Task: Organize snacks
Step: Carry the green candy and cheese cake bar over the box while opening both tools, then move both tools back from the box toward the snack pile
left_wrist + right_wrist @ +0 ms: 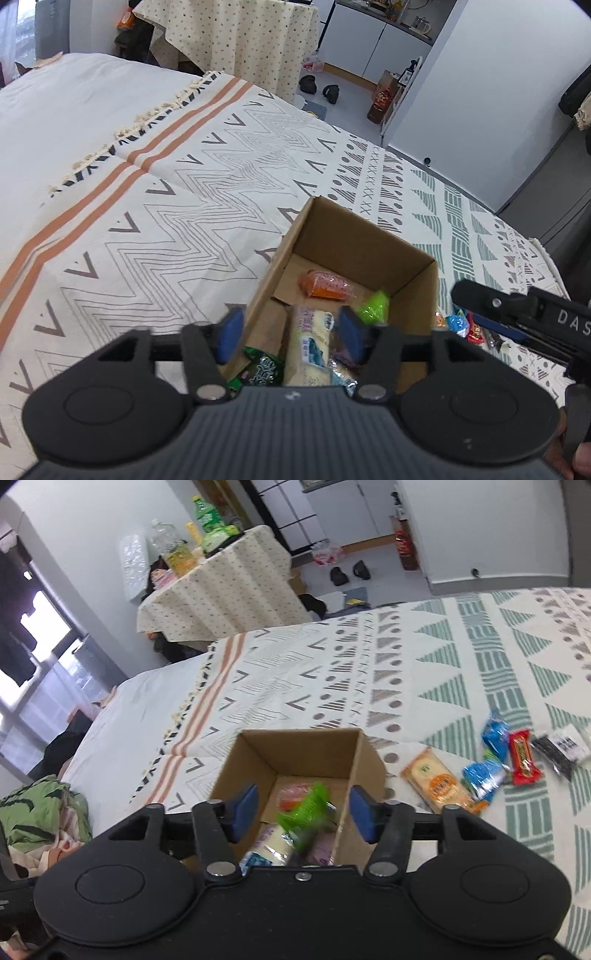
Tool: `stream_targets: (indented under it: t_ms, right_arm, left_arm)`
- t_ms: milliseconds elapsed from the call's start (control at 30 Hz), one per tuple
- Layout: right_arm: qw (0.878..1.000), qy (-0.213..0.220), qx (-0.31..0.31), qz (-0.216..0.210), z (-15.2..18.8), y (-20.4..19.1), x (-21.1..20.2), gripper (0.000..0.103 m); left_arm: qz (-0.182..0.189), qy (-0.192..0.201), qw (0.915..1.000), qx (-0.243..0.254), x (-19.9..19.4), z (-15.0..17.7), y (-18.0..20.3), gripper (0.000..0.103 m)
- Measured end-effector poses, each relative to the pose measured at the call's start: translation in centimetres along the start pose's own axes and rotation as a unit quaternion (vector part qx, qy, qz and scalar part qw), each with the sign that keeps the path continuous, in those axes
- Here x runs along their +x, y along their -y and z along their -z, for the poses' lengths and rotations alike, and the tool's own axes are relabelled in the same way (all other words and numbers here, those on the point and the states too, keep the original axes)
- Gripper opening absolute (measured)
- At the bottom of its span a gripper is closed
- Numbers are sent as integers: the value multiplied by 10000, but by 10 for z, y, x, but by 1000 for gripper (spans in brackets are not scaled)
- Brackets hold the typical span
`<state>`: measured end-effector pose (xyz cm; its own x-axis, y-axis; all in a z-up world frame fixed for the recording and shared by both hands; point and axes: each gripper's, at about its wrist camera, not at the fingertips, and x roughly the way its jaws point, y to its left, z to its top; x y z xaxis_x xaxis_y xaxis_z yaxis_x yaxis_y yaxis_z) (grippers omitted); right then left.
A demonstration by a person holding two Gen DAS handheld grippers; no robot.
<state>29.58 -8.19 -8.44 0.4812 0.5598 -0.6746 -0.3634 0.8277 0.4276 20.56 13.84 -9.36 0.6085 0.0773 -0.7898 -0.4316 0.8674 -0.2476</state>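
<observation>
Bed with a zigzag-patterned blanket (pixel 207 192), and my cardboard box (pixel 369 240) sits on it – orange pack (pixel 325 284), cream pack (pixel 312 339) and others already inside. Both my left claw (pixel 291 334) and right claw (pixel 303 812) hang open over the box, nothing pinched – a blurred green pack (pixel 306 812) shows between the right one's pads. More snacks (pixel 491 760) lie on the blanket just right of the box.

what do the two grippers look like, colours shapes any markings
Both grippers, left gripper and right gripper, are black plastic with a ribbed body, two round side lobes, silver pivot bolts and blue pads. In the left view, white letters "DAS" show on the right gripper's side.
</observation>
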Motion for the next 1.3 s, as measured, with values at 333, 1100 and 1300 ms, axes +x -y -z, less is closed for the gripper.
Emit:
stream_targets:
  t_ms: [333, 1100, 1300]
  right_arm:
    - [9997, 107, -103, 193, 25, 8, -25, 80]
    - [9981, 467, -135, 367, 38, 54, -94, 103]
    - [9977, 516, -145, 408, 38, 71, -107, 103]
  left_arm:
    - [-223, -172, 9994, 212, 1, 10, 13, 87]
    - [142, 66, 9980, 619, -40, 38, 71, 103]
    - [155, 83, 9972, 732, -44, 44, 91, 103]
